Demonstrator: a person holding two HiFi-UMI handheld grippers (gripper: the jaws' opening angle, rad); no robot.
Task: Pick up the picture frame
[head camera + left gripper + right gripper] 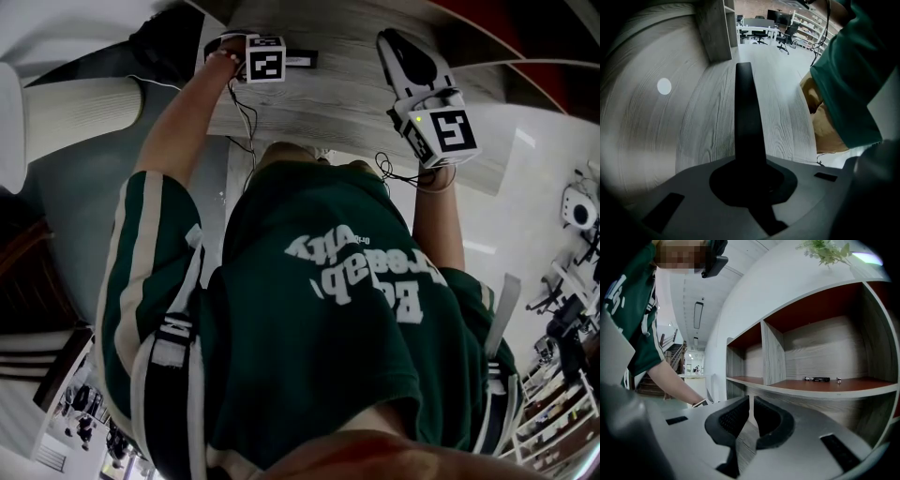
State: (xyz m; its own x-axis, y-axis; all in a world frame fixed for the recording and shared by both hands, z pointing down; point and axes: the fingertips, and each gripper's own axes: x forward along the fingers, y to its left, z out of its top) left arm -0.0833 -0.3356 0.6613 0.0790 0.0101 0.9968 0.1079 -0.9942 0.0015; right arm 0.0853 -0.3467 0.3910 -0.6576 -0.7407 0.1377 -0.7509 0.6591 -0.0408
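Note:
The picture frame point(744, 112) is thin and black. In the left gripper view I see it edge-on, a dark bar running from the jaws out over the pale wood-grain table point(708, 117). My left gripper point(750, 180) points down at the table and is shut on the frame's near end. In the head view that gripper point(253, 56) is at the table's far side, and a bit of the black frame point(302, 61) sticks out beside its marker cube. My right gripper point(394, 39) hovers level over the table point(328, 108), its jaws point(751, 404) shut with nothing between them.
A wall shelf with red-brown boards point(820, 386) stands ahead of the right gripper, a few small dark items point(820, 379) on it and a plant point(825, 251) on top. A grey upright shelf point(717, 28) stands at the table's far end. The person's green shirt point(347, 309) fills the head view.

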